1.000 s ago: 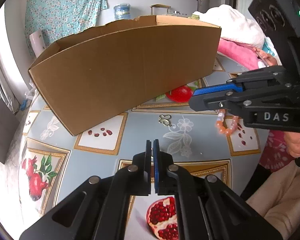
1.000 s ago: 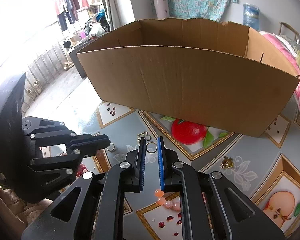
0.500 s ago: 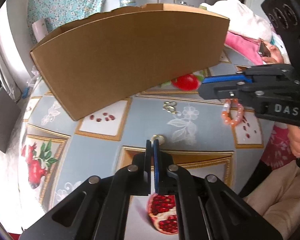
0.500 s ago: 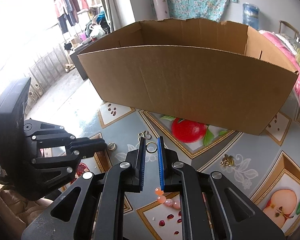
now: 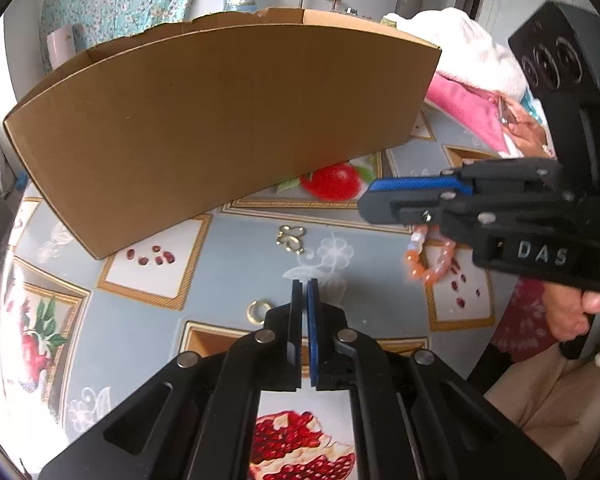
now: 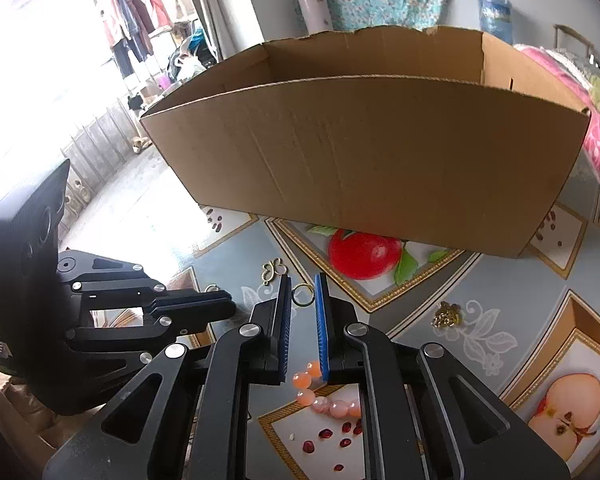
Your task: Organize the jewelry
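Left gripper [image 5: 305, 286] shifted nearer ring [image 5: 259, 311]; right gripper [image 6: 303, 292] holds bracelet [image 6: 320, 394].

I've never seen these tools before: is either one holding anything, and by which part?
The right gripper pinches the orange bead bracelet by its top beads, the rest of the loop dangling. The left gripper is shut on nothing.

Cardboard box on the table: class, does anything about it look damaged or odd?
Yes. The cardboard box has a ragged, torn top edge along its far wall, where a flap seems ripped off, while the near wall's edge is cut clean. It stands upright on the tablecloth, otherwise intact. Its inside floor is hidden.
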`<action>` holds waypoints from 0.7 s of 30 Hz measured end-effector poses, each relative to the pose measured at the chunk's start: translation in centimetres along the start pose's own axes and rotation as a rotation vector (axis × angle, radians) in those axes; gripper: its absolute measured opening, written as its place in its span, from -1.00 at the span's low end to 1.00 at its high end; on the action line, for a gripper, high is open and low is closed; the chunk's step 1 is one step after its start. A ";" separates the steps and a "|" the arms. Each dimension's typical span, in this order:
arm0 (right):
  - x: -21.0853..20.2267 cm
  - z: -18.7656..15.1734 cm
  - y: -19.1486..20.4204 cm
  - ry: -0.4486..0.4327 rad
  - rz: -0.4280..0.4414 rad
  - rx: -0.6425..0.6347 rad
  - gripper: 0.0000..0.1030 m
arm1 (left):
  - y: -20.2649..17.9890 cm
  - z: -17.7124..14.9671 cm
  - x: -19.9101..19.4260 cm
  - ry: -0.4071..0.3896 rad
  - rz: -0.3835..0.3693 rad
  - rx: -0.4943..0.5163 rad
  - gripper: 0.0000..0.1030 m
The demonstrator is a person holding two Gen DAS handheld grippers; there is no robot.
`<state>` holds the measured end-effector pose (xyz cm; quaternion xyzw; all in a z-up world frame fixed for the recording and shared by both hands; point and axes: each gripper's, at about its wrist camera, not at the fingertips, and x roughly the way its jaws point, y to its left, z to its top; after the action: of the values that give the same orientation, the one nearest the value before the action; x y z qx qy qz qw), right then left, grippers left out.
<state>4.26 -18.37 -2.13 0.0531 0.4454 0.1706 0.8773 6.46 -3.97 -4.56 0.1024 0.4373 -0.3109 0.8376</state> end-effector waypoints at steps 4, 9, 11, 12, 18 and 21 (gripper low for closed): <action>0.2 0.0 -0.2 0.005 0.016 0.010 -0.81 | 0.7 0.3 -1.4 -0.039 0.022 -0.007 -0.85; 0.4 0.0 -0.4 0.014 0.032 0.015 -0.81 | 1.7 0.4 -1.7 -0.013 0.065 -0.030 -0.47; 0.4 -0.1 -0.4 0.017 0.033 0.017 -0.81 | 1.5 0.3 -1.2 0.012 0.069 -0.021 -0.46; 0.4 -0.1 -0.5 0.017 0.033 0.018 -0.81 | 1.3 0.2 -0.8 0.022 0.073 -0.015 -0.46; 0.1 -0.1 -0.6 0.016 0.031 0.022 -0.81 | -0.3 0.3 0.6 0.040 0.141 0.025 -0.57; 0.0 0.0 -0.5 0.014 0.028 0.019 -0.81 | -0.6 0.3 0.7 0.041 0.152 0.038 -0.78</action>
<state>4.33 -18.84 -2.25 0.0666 0.4524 0.1789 0.8712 6.67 -4.89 -4.89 0.1575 0.4392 -0.2525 0.8477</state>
